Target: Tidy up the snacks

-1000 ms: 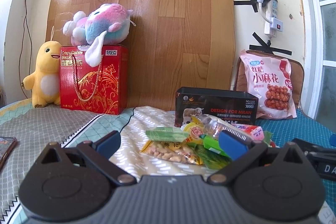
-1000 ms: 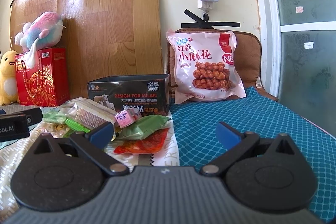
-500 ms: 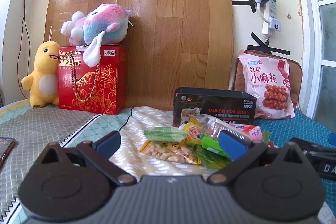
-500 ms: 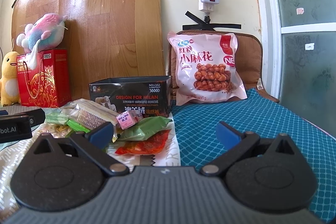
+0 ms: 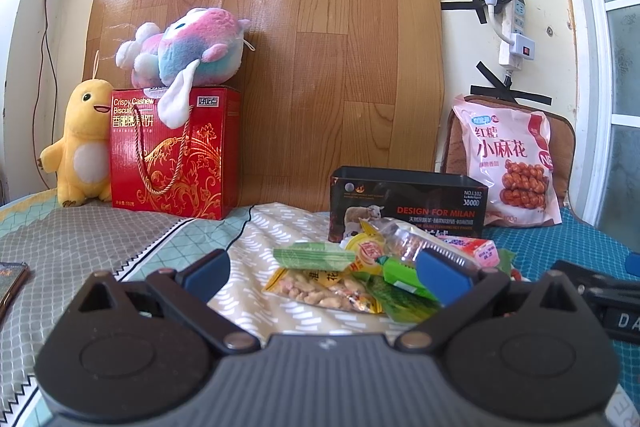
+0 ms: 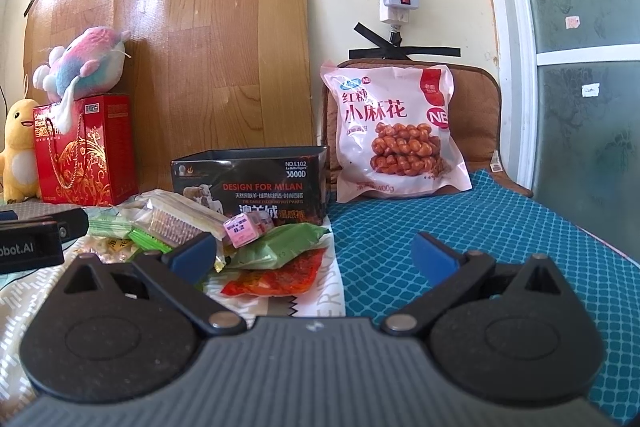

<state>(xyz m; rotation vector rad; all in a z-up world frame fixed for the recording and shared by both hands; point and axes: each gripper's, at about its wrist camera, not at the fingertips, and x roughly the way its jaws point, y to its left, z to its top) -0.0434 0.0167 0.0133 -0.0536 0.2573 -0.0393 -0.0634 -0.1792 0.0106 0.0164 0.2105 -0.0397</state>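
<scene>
Snack packets (image 5: 360, 267): a loose heap on the bedspread, at six o'clock from the black box (image 5: 404, 205) and touching its front. Likely light, crinkly, slippery; best pinched at a sealed edge. The peanut bag (image 5: 320, 287) lies nearest. Left gripper (image 5: 324, 267): fingers spread, empty. Right gripper (image 6: 316, 251): likewise released. The left view alone shows the peanuts clearly; the right alone shows a red packet (image 6: 280, 275) under a green one (image 6: 276, 245).
</scene>
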